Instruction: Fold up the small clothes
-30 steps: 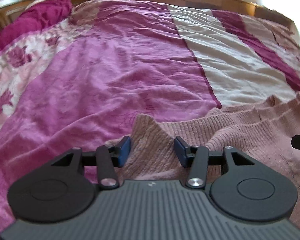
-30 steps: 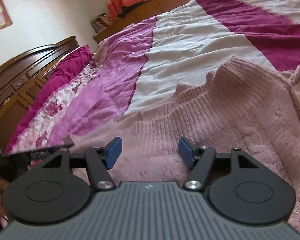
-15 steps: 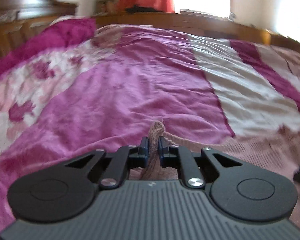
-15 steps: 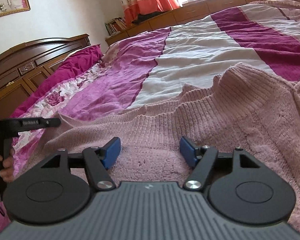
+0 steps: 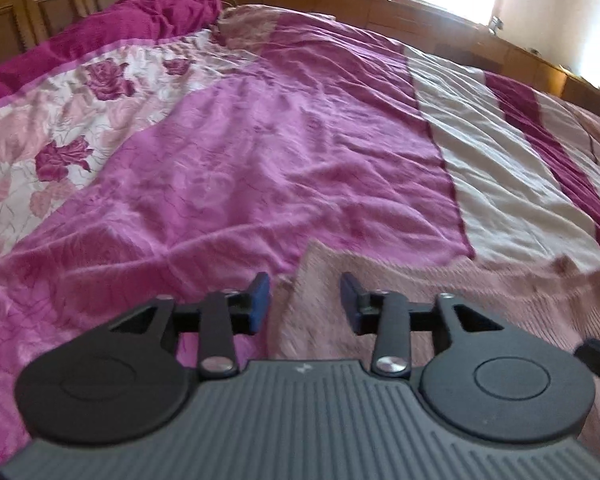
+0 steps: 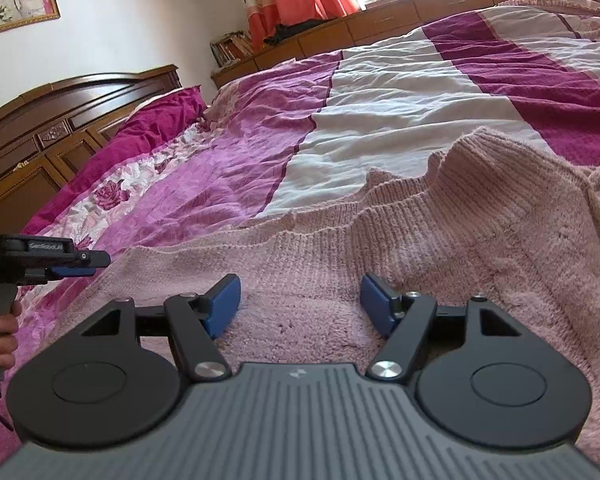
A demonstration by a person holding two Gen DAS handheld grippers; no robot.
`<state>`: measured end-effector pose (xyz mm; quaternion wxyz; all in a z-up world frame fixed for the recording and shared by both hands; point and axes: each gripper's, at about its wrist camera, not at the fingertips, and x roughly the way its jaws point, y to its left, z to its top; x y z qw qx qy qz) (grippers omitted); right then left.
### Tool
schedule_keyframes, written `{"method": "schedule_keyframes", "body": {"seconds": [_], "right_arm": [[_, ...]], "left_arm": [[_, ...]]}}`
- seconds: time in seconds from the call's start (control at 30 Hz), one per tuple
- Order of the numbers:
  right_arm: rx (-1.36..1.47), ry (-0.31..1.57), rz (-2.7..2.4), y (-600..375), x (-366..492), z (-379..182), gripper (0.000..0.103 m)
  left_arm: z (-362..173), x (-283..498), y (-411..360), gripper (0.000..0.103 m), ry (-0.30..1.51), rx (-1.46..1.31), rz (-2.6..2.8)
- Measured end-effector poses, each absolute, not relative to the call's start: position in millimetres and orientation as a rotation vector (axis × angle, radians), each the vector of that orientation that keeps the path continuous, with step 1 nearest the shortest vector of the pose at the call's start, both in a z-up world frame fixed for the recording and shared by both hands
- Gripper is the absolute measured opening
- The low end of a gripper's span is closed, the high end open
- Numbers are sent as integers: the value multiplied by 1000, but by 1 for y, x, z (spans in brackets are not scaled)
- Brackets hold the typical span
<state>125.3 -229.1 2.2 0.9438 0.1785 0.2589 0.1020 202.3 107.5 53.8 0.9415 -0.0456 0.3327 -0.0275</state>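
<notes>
A pale pink knitted sweater (image 6: 440, 240) lies spread on the bed. In the left wrist view its left corner and edge (image 5: 380, 276) lie flat just ahead of my left gripper (image 5: 305, 302), which is open and empty, its blue pads either side of that corner. My right gripper (image 6: 300, 304) is open and empty, low over the sweater's ribbed hem. The left gripper also shows in the right wrist view (image 6: 72, 264), held by a hand at the sweater's left edge.
The bed is covered by a quilt (image 5: 260, 152) in magenta, cream and floral stripes. A dark wooden headboard (image 6: 60, 128) stands at the left. A low wooden ledge (image 6: 380, 28) and curtains run along the far side.
My left gripper was shut on the sweater's corner half a second ago; it has opened and the corner lies flat on the quilt. My right gripper stayed open over the hem.
</notes>
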Motion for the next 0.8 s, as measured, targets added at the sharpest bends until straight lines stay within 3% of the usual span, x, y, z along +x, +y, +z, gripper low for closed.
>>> {"method": "schedule_keyframes", "body": {"seconds": [0.33,0.53,0.63,0.7,0.73,0.77,0.8], "right_arm": [[492,425,29,-329,101,35,74],[587,438,-41,-390,116,30,66],[524,475,-5,-384,132,28,66],[448,517,34,-371,144,26,54],[409,538,48,-361,148,25,32],[354,542,49,-352,151,26,16],[303,528,51,-343,148,28,14]], "left_arm": [[51,163,101,47,728,-101,-124],[35,161,102,48,759,-89,-68],[25,164,103,57,777,-105,-22],[17,165,108,61,788,-161,-5],[15,164,112,61,782,-194,3],[13,163,114,61,775,-215,6],[13,162,113,61,769,-215,6]]}}
